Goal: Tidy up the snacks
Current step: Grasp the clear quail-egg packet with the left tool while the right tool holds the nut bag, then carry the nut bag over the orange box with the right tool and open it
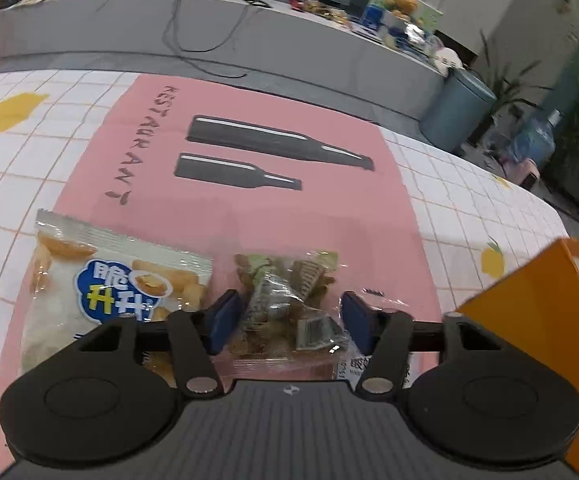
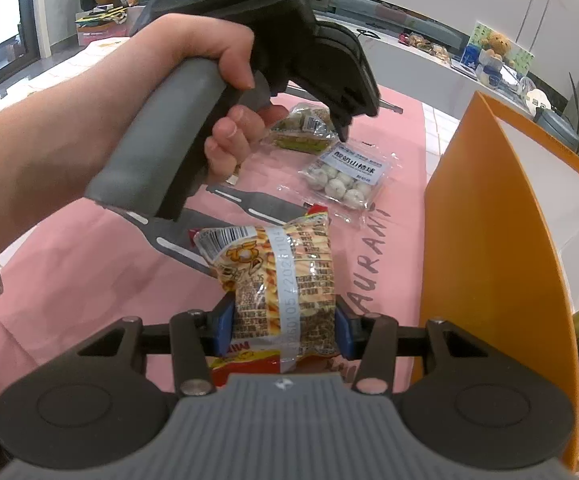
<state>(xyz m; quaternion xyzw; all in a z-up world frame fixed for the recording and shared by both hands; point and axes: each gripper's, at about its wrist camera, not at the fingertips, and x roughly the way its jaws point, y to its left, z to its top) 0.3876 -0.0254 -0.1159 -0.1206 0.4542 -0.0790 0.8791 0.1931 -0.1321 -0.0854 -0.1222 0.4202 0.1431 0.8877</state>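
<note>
Over the pink mat (image 1: 217,216), the left hand-held gripper (image 1: 287,322) straddles a clear snack bag (image 1: 285,296) ungripped, while the right hand-held gripper (image 2: 285,326) clamps a noodle packet (image 2: 281,276).

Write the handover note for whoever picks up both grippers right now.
Right gripper: shut on the yellow snack packet, held above the pink mat beside the orange box.
Left gripper: jaws either side of the clear bag of green-brown snacks on the mat; pads not seen pressing on it, so no grip yet.
Still loose on the mat: the white puff-snack bag left of that bag, and the clear pack of white balls near the box.
Done: one packet picked up. Inside of the box is not visible.
Left: stow the held packet, then gather the other three.
</note>
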